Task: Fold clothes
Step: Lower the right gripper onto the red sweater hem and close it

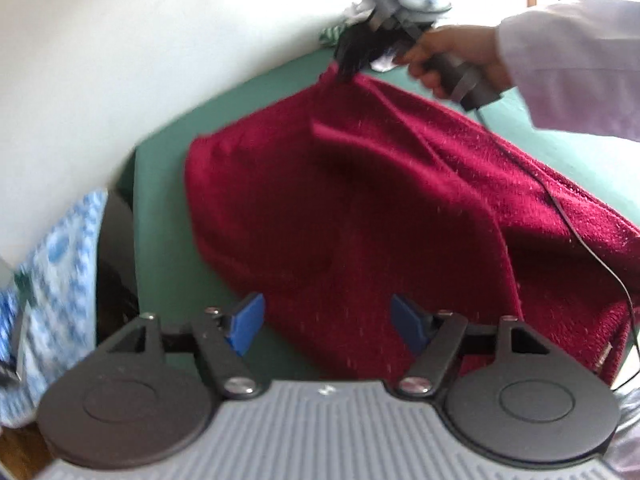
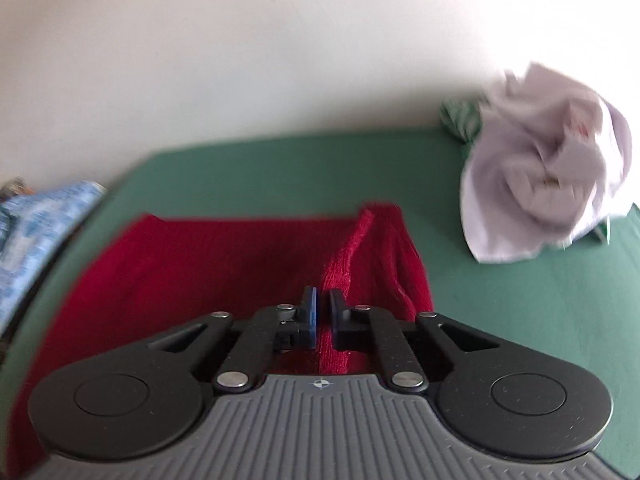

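Note:
A dark red knitted garment lies spread on the green table. My left gripper is open and empty, its blue pads just above the garment's near edge. My right gripper is shut on a far corner of the red garment and lifts it off the table. In the right wrist view the right gripper pinches a raised ridge of the red garment between its pads.
A crumpled white garment and a green striped cloth lie at the far right of the green table. A blue-and-white patterned cloth hangs off the left side. A white wall stands behind.

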